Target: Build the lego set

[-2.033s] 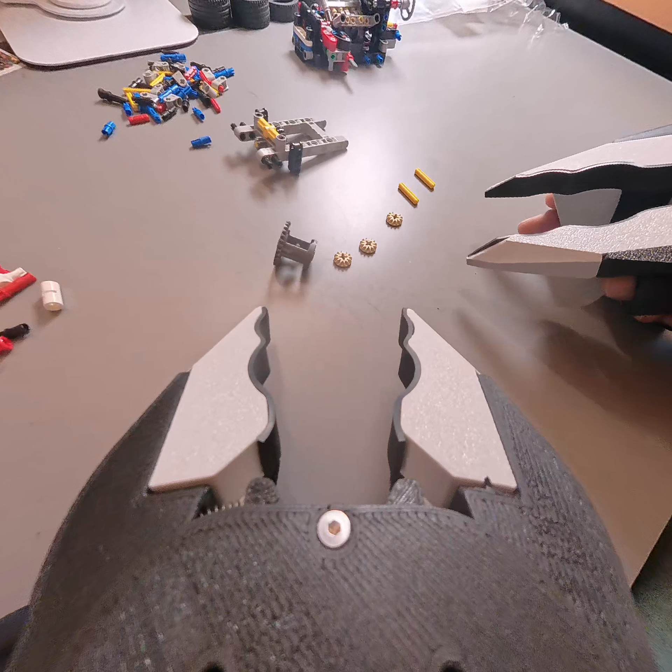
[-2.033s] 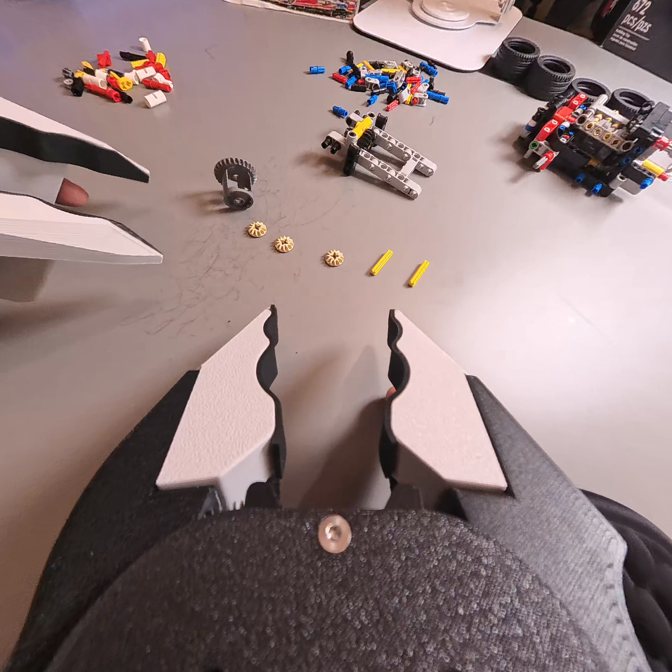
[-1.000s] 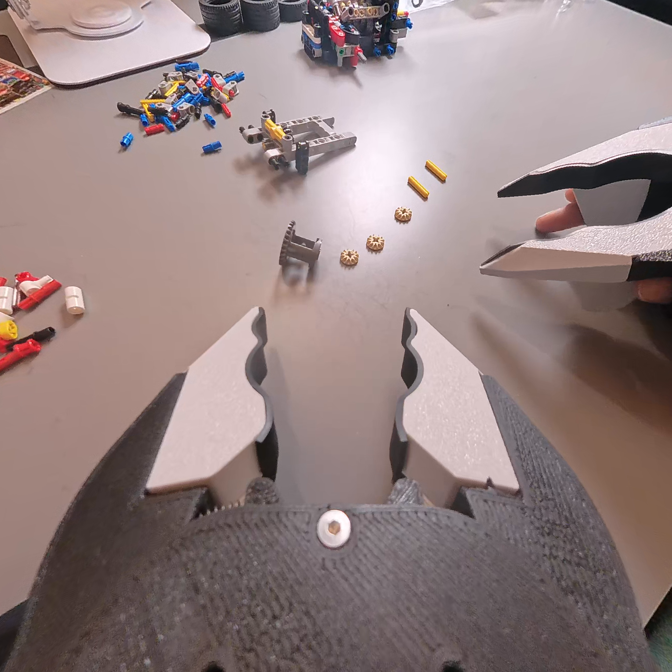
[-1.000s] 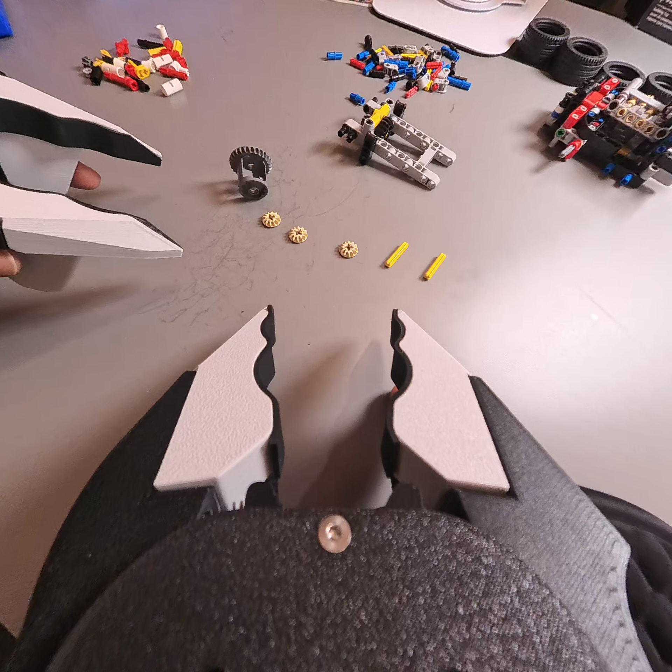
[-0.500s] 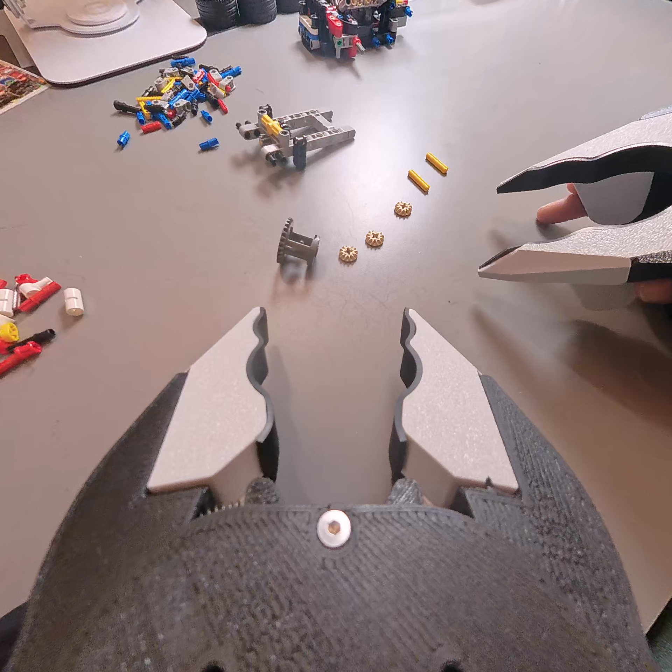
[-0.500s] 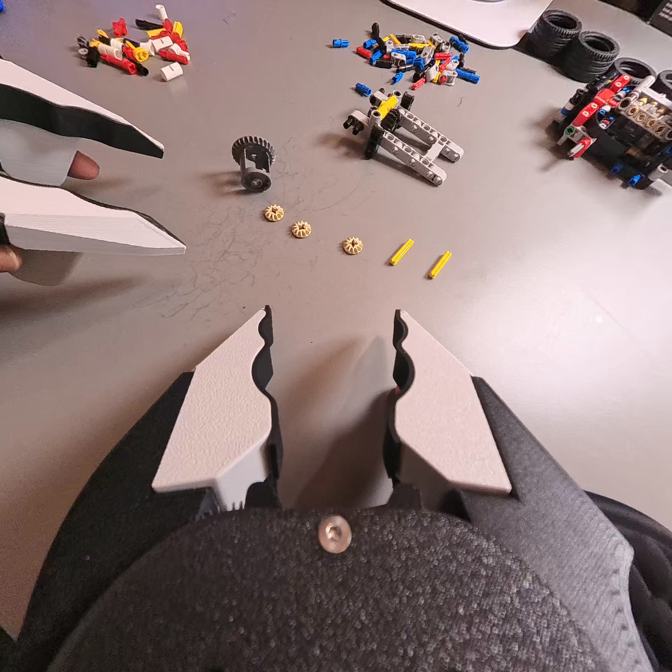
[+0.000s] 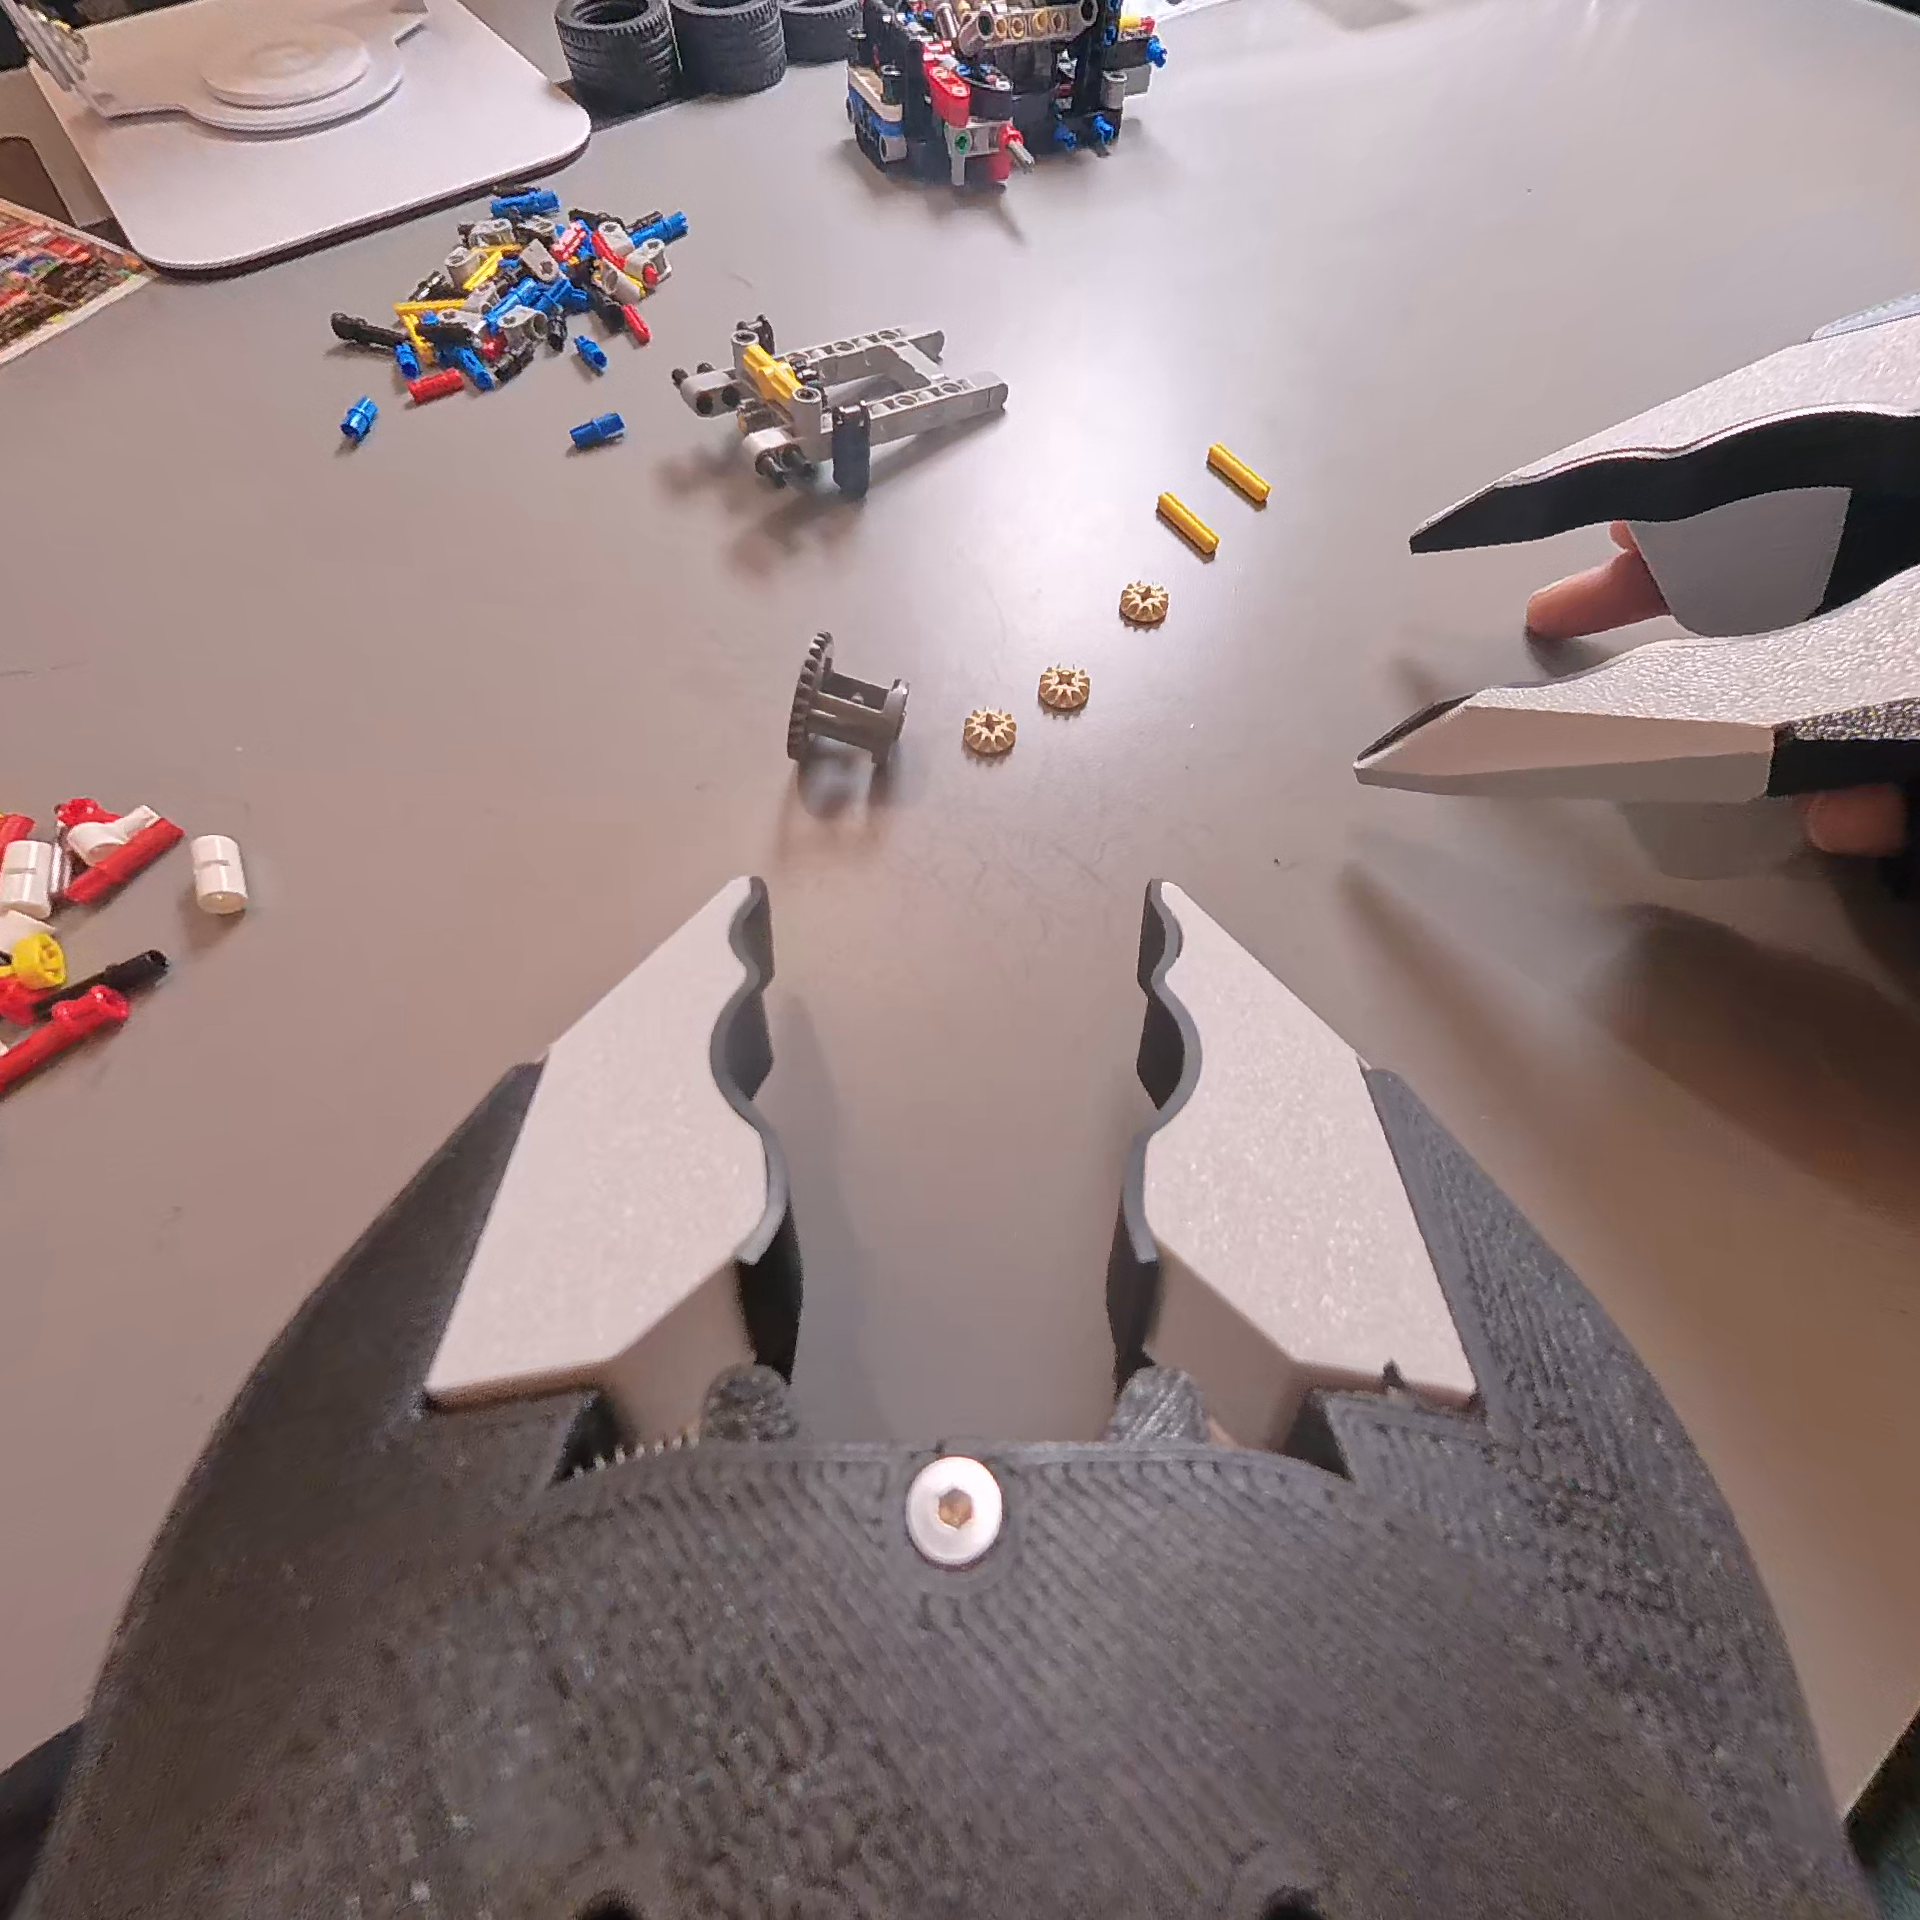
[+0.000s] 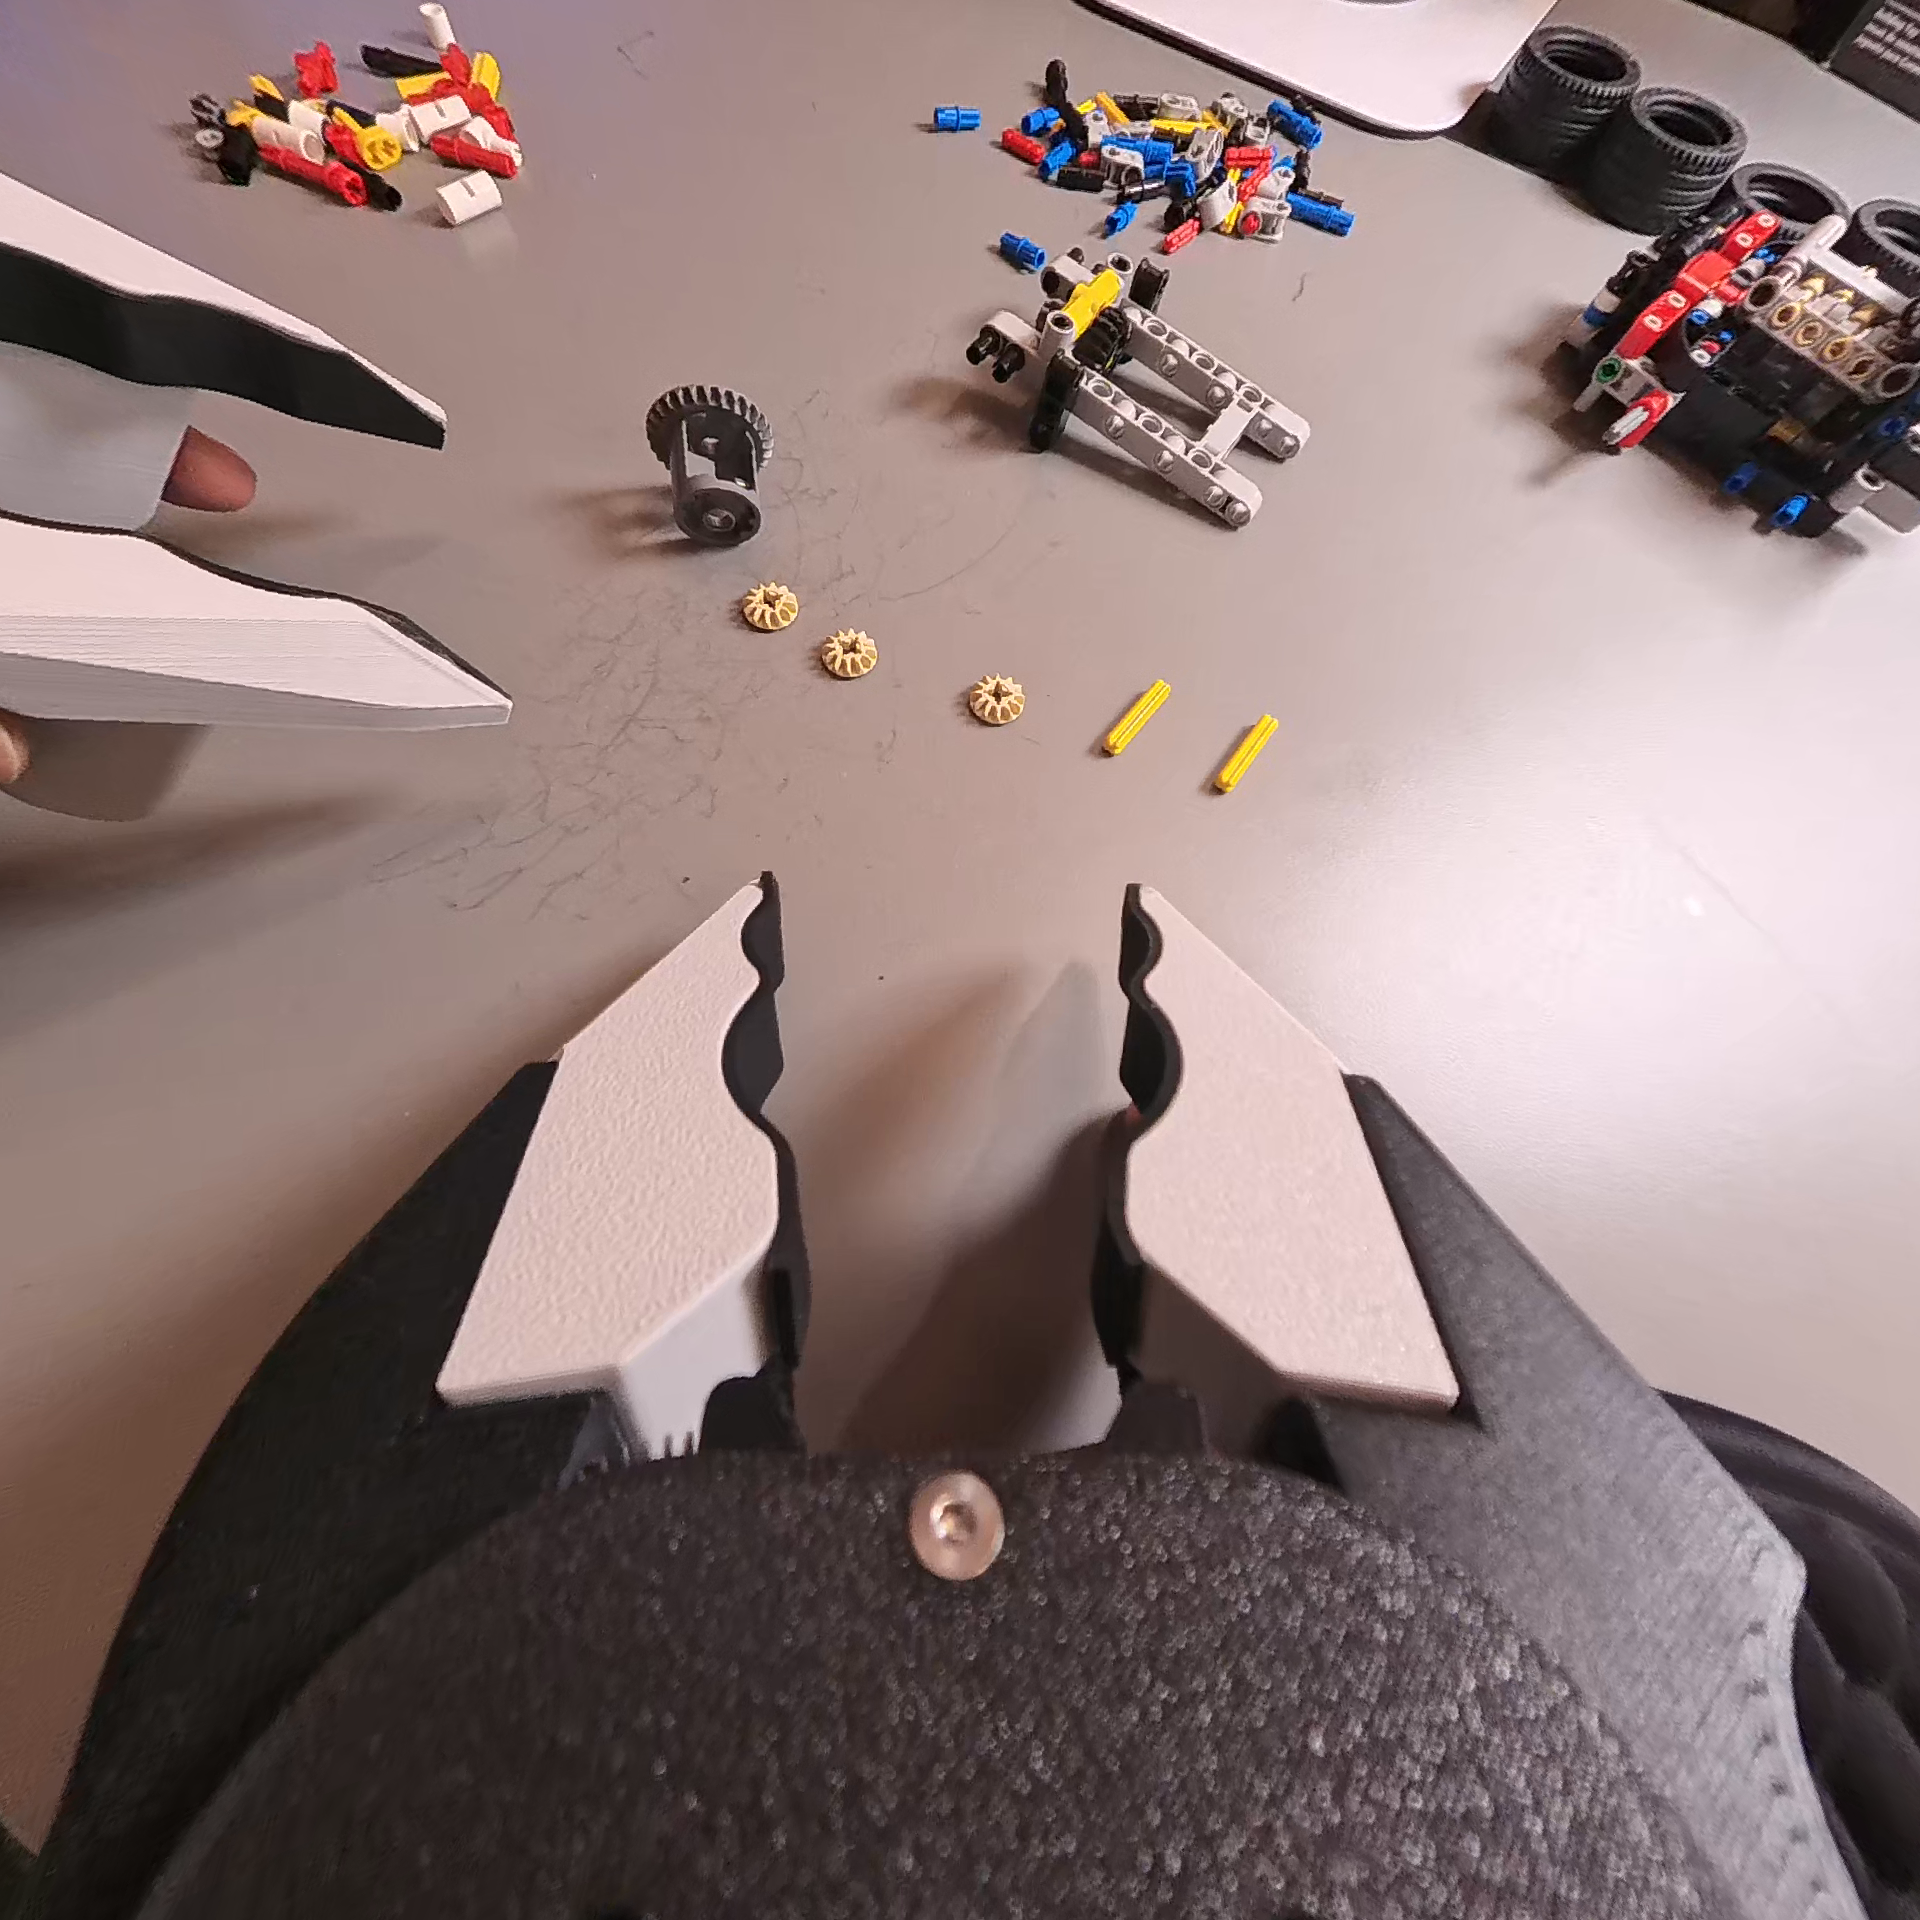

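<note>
A dark grey differential gear housing (image 7: 844, 704) lies on the grey table, also in the right wrist view (image 8: 712, 461). Beside it lie three tan bevel gears (image 7: 1064, 687) (image 8: 849, 654) and two yellow axles (image 7: 1187, 522) (image 8: 1136, 717) in a row. A light grey beam frame (image 7: 840, 397) (image 8: 1148, 387) lies behind them. My left gripper (image 7: 954, 896) is open and empty, short of the housing. My right gripper (image 8: 945, 891) is open and empty, short of the gears; it shows at the right of the left wrist view (image 7: 1387, 644).
A part-built black, red and blue model (image 7: 992, 78) (image 8: 1766, 358) stands far back with black tyres (image 7: 665, 42) (image 8: 1631, 114). A mixed pile of small pins (image 7: 520, 281) (image 8: 1174, 161) and a red-white pile (image 7: 62, 894) (image 8: 364, 130) lie nearby. A white board (image 7: 301, 114) sits at the back. The dark grey differential gear housing (image 7: 844, 704) sits 5 cm or so from the ends of my left fingers. The right camera catches it too, in the right wrist view (image 8: 673, 441).
Both grippers have shifted only slightly over the table, staying open and empty. No part on the table has moved.
</note>
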The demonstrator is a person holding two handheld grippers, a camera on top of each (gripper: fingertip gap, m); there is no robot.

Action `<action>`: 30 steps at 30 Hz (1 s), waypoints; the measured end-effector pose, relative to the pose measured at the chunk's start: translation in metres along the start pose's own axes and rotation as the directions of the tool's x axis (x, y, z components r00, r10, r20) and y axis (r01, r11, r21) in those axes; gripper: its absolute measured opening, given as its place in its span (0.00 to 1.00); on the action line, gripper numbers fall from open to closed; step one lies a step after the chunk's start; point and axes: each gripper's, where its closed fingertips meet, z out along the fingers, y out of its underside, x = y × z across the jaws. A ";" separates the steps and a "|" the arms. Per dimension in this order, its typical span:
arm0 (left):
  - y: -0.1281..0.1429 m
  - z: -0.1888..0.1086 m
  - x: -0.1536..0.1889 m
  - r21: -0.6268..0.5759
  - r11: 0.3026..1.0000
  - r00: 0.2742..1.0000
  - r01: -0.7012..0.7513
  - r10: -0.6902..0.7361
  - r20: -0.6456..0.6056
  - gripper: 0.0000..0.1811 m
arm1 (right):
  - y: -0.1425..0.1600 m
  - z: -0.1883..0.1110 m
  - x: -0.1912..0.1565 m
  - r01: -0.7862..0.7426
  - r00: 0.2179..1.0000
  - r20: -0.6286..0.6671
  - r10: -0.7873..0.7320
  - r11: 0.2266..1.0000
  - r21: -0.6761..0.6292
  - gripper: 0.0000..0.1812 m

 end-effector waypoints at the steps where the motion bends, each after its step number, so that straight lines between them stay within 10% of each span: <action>1: 0.000 0.000 0.000 0.001 1.000 1.000 0.000 0.000 0.000 0.39 | 0.000 0.000 0.000 0.001 1.000 0.000 -0.001 1.000 -0.001 0.35; 21: -0.005 -0.002 0.001 0.036 0.999 1.000 -0.002 0.003 -0.006 0.37 | 0.000 0.003 -0.002 0.065 0.997 -0.034 -0.066 0.998 -0.013 0.35; 30: -0.054 0.006 -0.005 0.176 0.984 0.999 -0.033 0.027 0.032 0.08 | -0.089 -0.060 -0.063 -0.032 0.973 0.217 -0.075 0.890 0.454 0.13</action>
